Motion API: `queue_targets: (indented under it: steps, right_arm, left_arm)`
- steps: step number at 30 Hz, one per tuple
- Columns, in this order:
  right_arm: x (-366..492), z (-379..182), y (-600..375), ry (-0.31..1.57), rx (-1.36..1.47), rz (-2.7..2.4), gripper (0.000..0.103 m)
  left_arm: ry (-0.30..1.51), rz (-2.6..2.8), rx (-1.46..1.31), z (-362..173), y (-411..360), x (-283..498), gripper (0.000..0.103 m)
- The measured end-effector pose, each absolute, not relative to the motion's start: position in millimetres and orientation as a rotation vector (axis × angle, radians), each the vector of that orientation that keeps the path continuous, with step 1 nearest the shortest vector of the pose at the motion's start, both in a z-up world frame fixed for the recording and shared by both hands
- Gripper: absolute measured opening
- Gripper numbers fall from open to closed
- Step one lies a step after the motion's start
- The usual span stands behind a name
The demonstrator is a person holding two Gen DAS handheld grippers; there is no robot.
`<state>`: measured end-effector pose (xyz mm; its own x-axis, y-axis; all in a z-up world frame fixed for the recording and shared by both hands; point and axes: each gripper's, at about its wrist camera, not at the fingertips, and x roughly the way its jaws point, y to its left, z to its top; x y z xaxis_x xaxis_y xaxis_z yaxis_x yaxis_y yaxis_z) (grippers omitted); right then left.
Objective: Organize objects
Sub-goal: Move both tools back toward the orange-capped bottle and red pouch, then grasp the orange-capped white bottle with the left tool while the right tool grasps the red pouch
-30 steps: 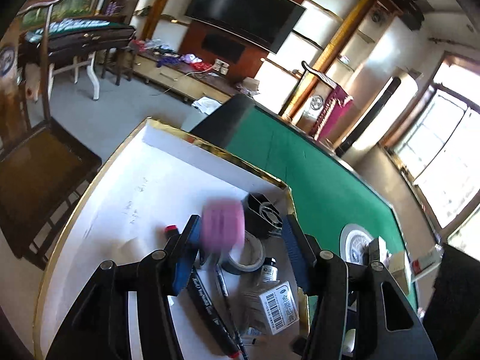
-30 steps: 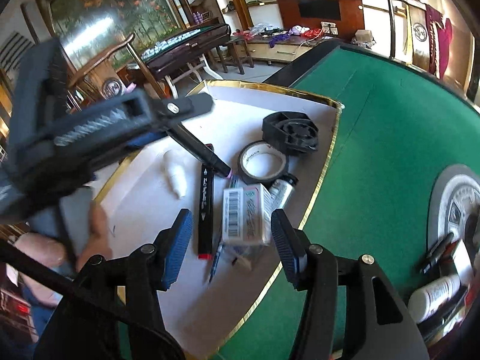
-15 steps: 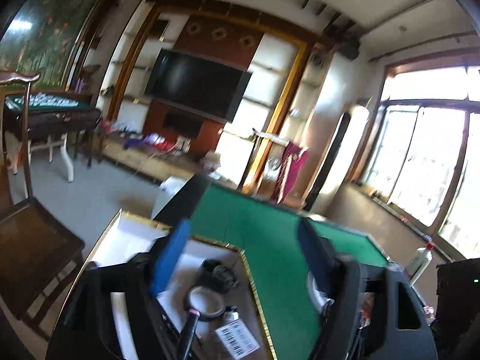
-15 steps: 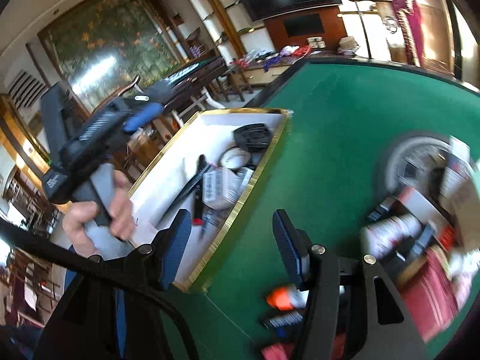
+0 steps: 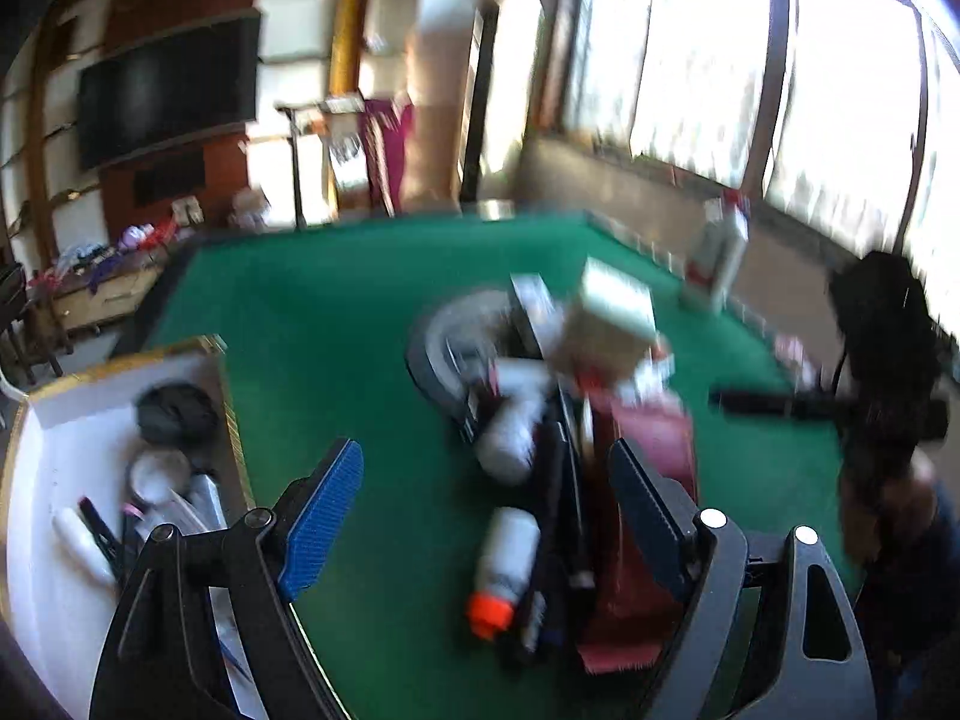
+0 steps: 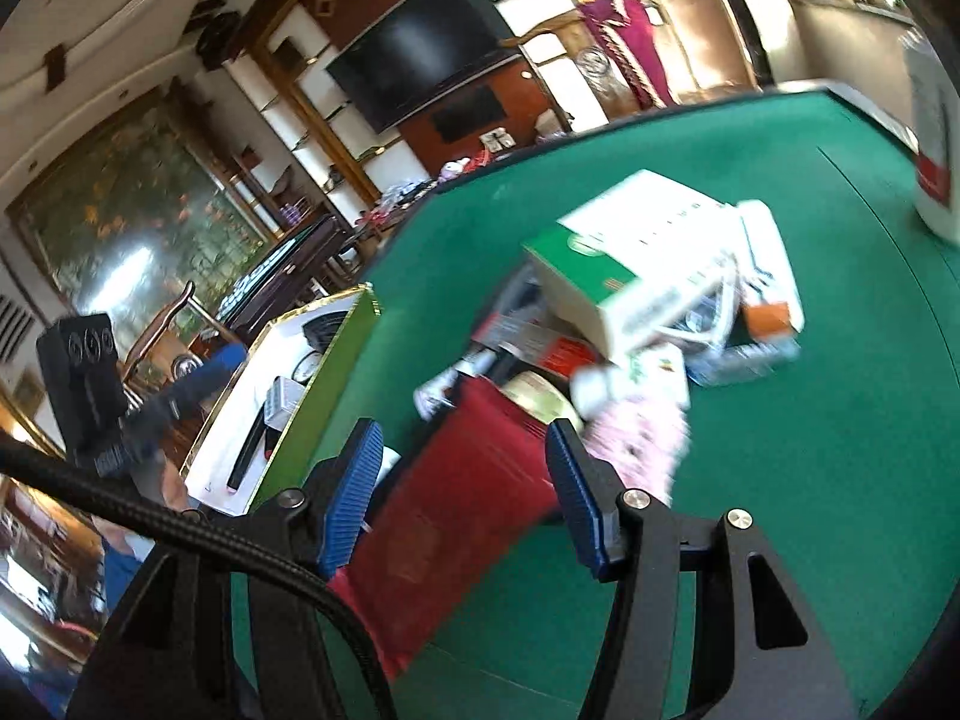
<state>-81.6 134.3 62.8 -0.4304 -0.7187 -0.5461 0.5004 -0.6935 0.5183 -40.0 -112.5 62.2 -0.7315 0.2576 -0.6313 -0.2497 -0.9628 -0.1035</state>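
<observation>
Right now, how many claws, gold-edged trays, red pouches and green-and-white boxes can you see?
Claws: 2 (left claw, right claw)
Gold-edged trays: 1
Red pouches: 1
Green-and-white boxes: 1
Total: 5

The table (image 5: 336,312) wears matt green felt. The tray (image 5: 54,420) looks like smooth white card with a shiny gold rim. The bottle (image 5: 507,558) is smooth white plastic, its cap orange. The pads (image 6: 354,498) are ribbed blue rubber on black plastic.
</observation>
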Motion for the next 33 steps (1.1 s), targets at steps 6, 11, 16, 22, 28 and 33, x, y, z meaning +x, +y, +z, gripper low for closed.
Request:
queue_targets:
  steps: [6, 11, 16, 22, 28, 33]
  right_arm:
    - [-79.8, 67.3, 143.1, -0.390, 0.969, -2.121, 0.056]
    - [-77.8, 67.2, 145.8, -0.412, 0.966, -2.082, 0.056]
    - [-76.8, 64.4, 147.0, -0.424, 0.971, -2.057, 0.056]
    - [-74.3, 64.9, 145.3, -0.424, 0.964, -2.046, 0.056]
    - [-73.4, 63.9, 144.4, -0.413, 0.974, -2.039, 0.056]
    - [-74.5, 55.0, 138.4, -0.389, 1.052, -2.027, 0.056]
  left_arm:
    - [-0.010, 2.634, -1.097, 49.8, -106.9, -35.2, 0.079]
    - [0.116, 2.595, -1.208, 39.7, -100.9, -35.2, 0.079]
    - [0.300, 2.538, -1.302, 24.8, -80.0, -40.9, 0.078]
    - [0.389, 2.447, -1.426, 6.1, -70.0, -52.9, 0.048]
    - [0.282, 2.426, -1.498, -5.3, -77.6, -65.1, 0.037]
    - [0.201, 2.479, -1.487, -10.3, -64.6, -65.3, 0.031]
